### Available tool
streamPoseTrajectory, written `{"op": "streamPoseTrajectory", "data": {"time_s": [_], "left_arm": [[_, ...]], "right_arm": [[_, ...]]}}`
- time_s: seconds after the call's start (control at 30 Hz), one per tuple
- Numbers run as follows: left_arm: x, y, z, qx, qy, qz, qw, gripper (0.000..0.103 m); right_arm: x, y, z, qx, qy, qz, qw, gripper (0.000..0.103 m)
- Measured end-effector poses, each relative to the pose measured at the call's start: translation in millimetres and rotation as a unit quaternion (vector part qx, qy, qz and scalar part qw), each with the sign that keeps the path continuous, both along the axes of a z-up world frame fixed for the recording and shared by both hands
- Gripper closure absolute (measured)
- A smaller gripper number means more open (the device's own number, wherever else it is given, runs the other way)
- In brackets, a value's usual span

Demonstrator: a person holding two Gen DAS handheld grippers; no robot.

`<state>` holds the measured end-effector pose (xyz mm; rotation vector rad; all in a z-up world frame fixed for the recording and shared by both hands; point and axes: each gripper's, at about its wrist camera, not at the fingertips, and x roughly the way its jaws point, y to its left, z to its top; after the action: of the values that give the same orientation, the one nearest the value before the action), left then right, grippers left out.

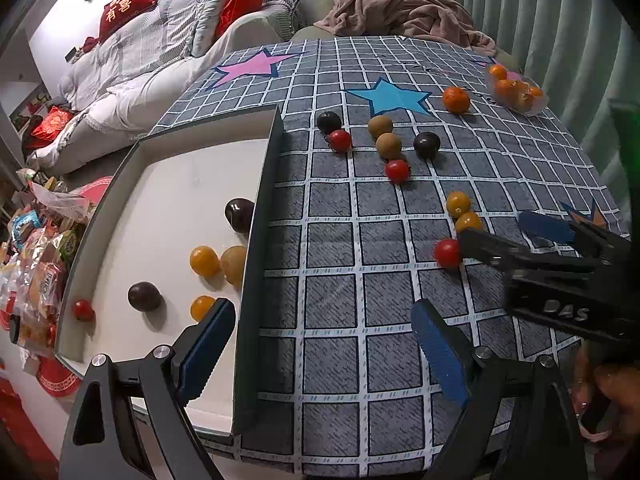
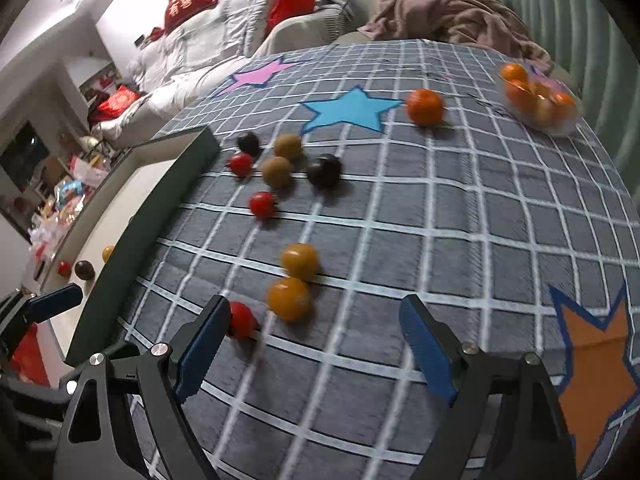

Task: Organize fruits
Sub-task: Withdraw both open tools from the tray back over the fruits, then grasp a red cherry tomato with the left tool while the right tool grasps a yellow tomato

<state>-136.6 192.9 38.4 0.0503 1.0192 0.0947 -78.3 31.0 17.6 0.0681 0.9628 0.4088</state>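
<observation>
A white tray with dark walls (image 1: 260, 216) lies at the table's left and holds several small fruits, among them a dark plum (image 1: 239, 214) and a yellow one (image 1: 204, 261). More fruits lie loose on the checked cloth: a red tomato (image 1: 447, 253), two yellow ones (image 1: 458, 204), brown ones (image 1: 388, 145) and a dark one (image 1: 426, 145). My left gripper (image 1: 324, 344) is open and empty, straddling the tray's right wall. My right gripper (image 2: 316, 344) is open and empty; its left finger (image 2: 208, 336) is beside the red tomato (image 2: 242, 320), with a yellow fruit (image 2: 289, 299) just ahead.
A mandarin (image 1: 456, 99) lies near the blue star, and a clear bag of mandarins (image 1: 518, 90) sits at the far right. A sofa with a pink blanket (image 1: 404, 12) lies behind the table. Snack bags (image 1: 36, 264) are piled left of the tray.
</observation>
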Motion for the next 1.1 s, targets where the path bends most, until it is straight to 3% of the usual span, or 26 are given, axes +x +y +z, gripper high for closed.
{"op": "streamPoseTrajectory", "data": {"time_s": [0.17,0.33,0.53,0.7,0.9,1.1], "left_arm": [[1.4,-6.5,-0.5,0.003,-0.002,-0.008,1.0000,0.013],[3.5,-16.2,-6.8,0.002,0.005,-0.010,0.9999,0.013],[-0.4,-11.8,-9.5,0.010,0.010,0.002,0.9999,0.013],[-0.7,-6.7,-7.6,0.001,0.008,0.007,0.9999,0.013],[4.6,-14.0,-11.5,0.000,0.008,-0.001,1.0000,0.013],[5.2,-19.6,-16.8,0.007,0.009,-0.001,0.9999,0.013]], "right_arm": [[-6.0,-21.5,-2.4,-0.031,-0.011,-0.008,0.999,0.015],[-4.1,0.1,-2.7,-0.054,-0.018,0.025,0.998,0.015],[6.7,20.3,-0.9,0.000,-0.001,0.040,0.999,0.021],[2.3,8.8,0.3,0.014,0.007,0.044,0.999,0.025],[-7.0,-7.6,-1.9,-0.070,-0.012,0.055,0.996,0.025],[-1.3,27.0,-4.1,-0.104,-0.027,0.087,0.990,0.028]]}}
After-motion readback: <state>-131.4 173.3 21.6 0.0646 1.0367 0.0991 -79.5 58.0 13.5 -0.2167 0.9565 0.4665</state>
